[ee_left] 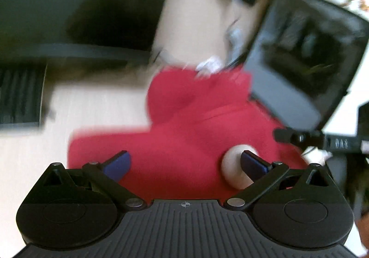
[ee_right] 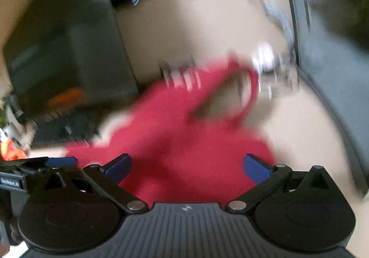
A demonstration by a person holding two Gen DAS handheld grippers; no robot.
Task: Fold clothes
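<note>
A red hooded garment (ee_left: 196, 124) lies on the pale table, its hood toward the far side. Both views are motion-blurred. My left gripper (ee_left: 184, 163) hovers over the garment's near part, its blue pads (ee_left: 117, 164) wide apart with nothing between them. A pale round patch (ee_left: 233, 165) shows beside its right pad. In the right wrist view the red garment (ee_right: 175, 138) spreads ahead, its neck opening at the far end. My right gripper (ee_right: 186, 167) is open above it, empty. The other gripper's blue pad (ee_right: 61, 161) shows at the left edge.
A dark monitor (ee_left: 304, 60) stands tilted at the right of the left wrist view, a black keyboard (ee_left: 20, 94) at the left. A dark box (ee_right: 66, 43) and keyboard (ee_right: 64, 129) sit left in the right wrist view. Pale table surface (ee_right: 299, 133) lies to the right.
</note>
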